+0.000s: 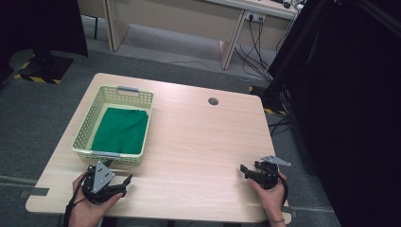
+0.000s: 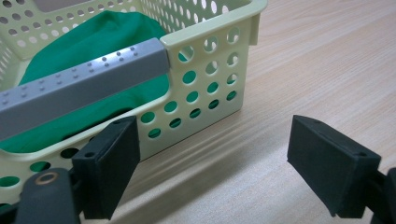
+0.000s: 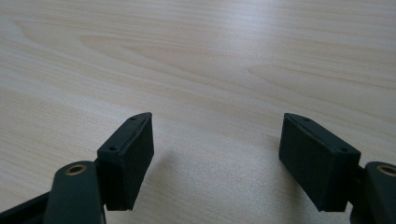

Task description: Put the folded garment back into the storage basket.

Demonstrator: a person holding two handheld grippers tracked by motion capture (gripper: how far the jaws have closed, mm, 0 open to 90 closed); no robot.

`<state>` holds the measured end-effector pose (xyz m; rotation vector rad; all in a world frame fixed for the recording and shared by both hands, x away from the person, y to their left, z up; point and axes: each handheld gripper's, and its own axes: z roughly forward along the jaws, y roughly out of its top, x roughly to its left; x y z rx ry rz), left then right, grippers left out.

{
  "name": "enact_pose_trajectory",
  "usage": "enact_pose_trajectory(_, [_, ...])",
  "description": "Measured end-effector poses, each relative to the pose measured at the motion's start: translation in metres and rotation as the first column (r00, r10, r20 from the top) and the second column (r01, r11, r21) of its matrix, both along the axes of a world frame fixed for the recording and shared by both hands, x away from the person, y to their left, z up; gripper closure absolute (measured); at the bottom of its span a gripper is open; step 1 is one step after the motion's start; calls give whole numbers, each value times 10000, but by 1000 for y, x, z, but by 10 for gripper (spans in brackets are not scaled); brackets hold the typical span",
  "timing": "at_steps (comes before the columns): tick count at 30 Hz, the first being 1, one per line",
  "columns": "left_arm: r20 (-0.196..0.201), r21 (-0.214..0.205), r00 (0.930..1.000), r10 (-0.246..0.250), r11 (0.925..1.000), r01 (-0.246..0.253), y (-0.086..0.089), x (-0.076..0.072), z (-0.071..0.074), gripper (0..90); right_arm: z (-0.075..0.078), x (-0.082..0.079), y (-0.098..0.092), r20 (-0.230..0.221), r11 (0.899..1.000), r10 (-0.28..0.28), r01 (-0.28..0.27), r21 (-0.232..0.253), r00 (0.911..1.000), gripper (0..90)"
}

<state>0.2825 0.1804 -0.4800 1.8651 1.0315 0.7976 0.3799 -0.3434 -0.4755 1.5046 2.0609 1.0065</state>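
The green cloth (image 1: 120, 130) in the basket (image 1: 143, 96) looks soft and light (pinch a raised fold), both the left hand-held gripper (image 2: 212, 163) and the right hand-held gripper (image 3: 217, 158) gaping empty.

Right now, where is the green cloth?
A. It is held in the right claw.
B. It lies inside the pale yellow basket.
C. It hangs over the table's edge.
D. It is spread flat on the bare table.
B: the green cloth lies on the bottom of the pale yellow basket, and both the left claw and the right claw are open with nothing between their jaws.
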Motion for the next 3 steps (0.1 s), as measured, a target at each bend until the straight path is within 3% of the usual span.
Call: enact_pose_trajectory(3, [13,-4,10000,-6,10000,6,0,0,0,167,0,0,0,3,10000,-15,15,27,10000,258])
